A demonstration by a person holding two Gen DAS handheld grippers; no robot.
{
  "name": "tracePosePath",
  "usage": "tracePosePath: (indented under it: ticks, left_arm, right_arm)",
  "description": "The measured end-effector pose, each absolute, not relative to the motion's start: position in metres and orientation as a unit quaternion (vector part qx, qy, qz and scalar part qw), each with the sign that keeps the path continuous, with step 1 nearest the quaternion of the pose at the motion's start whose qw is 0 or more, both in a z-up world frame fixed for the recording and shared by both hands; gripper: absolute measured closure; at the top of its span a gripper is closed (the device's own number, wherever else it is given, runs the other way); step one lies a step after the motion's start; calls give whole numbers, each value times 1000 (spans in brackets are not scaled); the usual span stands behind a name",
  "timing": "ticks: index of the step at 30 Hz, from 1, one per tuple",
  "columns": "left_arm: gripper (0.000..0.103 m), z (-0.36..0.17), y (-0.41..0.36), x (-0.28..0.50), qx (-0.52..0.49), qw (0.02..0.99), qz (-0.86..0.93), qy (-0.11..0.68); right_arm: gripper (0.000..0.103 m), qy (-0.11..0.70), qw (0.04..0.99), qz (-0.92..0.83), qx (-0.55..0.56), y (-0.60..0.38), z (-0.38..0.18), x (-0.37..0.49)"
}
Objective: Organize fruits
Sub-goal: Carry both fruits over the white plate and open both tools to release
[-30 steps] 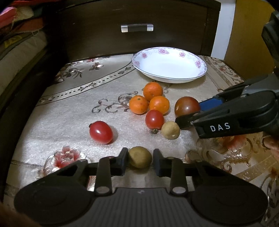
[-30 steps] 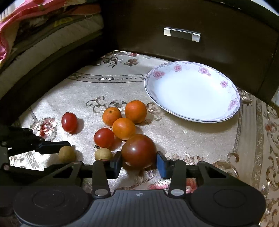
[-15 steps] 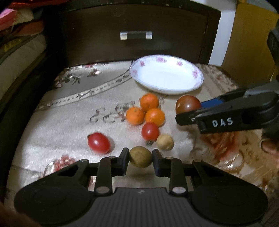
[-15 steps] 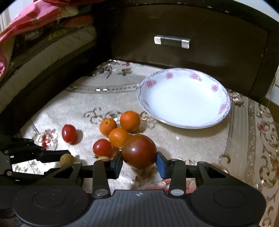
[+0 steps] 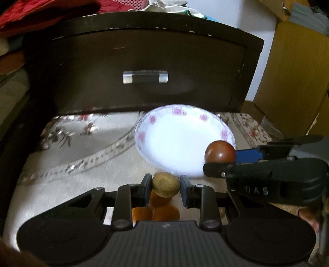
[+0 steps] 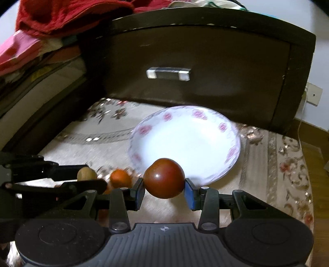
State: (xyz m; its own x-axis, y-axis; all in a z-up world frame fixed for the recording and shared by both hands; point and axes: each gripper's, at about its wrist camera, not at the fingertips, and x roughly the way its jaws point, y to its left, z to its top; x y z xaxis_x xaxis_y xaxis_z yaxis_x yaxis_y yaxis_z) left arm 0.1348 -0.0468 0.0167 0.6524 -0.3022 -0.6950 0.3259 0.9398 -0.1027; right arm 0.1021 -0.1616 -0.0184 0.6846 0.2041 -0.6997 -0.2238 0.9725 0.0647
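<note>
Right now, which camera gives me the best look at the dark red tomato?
The right wrist view: the dark red tomato sits centred and near whole in the right gripper, in front of the plate. In the left wrist view it is smaller, at the side, its lower part hidden behind the right gripper's finger.

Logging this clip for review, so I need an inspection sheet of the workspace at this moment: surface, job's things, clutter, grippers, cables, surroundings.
Surface: embroidered floral cloth covering the tabletop.
Job's things: white floral-rimmed plate, nothing in it; dark red tomato and tan-brown round fruit both held in the air near the plate's front rim; orange citrus fruit on the cloth, more partly hidden under the left gripper.
Clutter: nothing seen.
Grippers: left gripper shut on the tan-brown round fruit; right gripper shut on the dark red tomato.
Cables: thin white cord by the wall socket.
Surroundings: dark wooden drawer front, metal handle, red fabric.
</note>
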Motion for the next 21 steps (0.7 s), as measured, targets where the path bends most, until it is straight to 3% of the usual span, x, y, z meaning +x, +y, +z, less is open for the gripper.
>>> tracePosePath:
  ticks: [21]
  left_arm:
    - [68, -5, -66, 185, 26, 903, -193, 382]
  right_arm:
    - [64, 391, 916, 91, -2, -188, -40, 146]
